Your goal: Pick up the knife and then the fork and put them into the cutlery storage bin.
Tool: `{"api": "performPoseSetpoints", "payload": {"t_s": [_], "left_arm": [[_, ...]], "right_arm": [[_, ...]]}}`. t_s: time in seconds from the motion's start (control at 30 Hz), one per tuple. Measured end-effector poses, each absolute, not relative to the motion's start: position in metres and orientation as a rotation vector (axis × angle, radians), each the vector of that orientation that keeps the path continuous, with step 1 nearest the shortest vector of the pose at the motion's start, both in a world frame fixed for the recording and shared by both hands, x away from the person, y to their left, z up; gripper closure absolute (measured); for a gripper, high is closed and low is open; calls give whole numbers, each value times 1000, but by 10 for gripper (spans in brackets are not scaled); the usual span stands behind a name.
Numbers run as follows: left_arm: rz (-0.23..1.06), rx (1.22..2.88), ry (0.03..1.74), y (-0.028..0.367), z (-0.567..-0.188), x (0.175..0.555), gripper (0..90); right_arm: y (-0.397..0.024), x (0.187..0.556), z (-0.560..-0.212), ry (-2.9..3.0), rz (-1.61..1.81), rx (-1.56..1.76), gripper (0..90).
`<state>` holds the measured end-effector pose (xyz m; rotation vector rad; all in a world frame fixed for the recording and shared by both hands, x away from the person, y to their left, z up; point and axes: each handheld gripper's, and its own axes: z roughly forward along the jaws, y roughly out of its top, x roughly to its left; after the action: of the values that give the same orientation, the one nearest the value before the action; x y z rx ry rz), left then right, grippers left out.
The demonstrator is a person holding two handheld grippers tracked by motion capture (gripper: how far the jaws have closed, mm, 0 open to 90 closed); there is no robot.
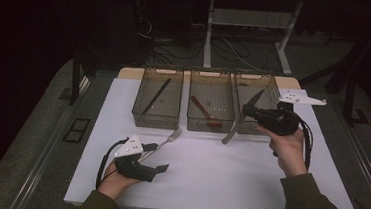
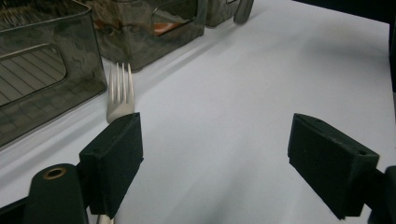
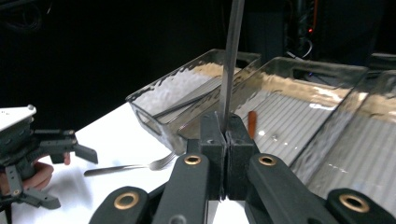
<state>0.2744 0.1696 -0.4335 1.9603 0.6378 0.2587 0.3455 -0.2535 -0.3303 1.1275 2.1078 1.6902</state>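
Note:
A silver fork (image 1: pixel 163 142) lies on the white table, tines toward the bins. My left gripper (image 1: pixel 159 157) rests low at the front left with its jaws wide apart. In the left gripper view the fork (image 2: pixel 120 93) runs under the left pad, and nothing sits between the pads of that gripper (image 2: pixel 215 144). My right gripper (image 1: pixel 247 110) hovers by the front of the right bin, shut on a table knife (image 1: pixel 240 120) that slants across it. In the right gripper view the knife (image 3: pixel 232 56) stands up from the pressed pads of the gripper (image 3: pixel 226 135).
Three clear bins stand in a row at the back. The left bin (image 1: pixel 142 112) holds a dark slim utensil (image 1: pixel 156 96), the middle bin (image 1: pixel 192 121) a reddish-brown spoon (image 1: pixel 204 111), and beside them stands the right bin (image 1: pixel 271 88). The white table top (image 1: pixel 217 182) stretches in front.

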Motion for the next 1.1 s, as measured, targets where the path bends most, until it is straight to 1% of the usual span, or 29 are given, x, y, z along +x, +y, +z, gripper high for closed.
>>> {"api": "performPoseSetpoints", "payload": {"t_s": [0.53,0.73,0.93,1.1], "left_arm": [[242,1949,648,168,-433,274,165],[241,1951,644,168,-432,274,165],[238,1952,642,167,-433,274,165],[237,1953,642,167,-433,273,165]], "right_arm": [[-303,367,-304,1991,1658,1185,876],[-321,380,-294,1951,1572,1216,877],[-334,393,-292,1930,1457,1252,876],[-340,402,-299,1958,1349,1277,877]]}}
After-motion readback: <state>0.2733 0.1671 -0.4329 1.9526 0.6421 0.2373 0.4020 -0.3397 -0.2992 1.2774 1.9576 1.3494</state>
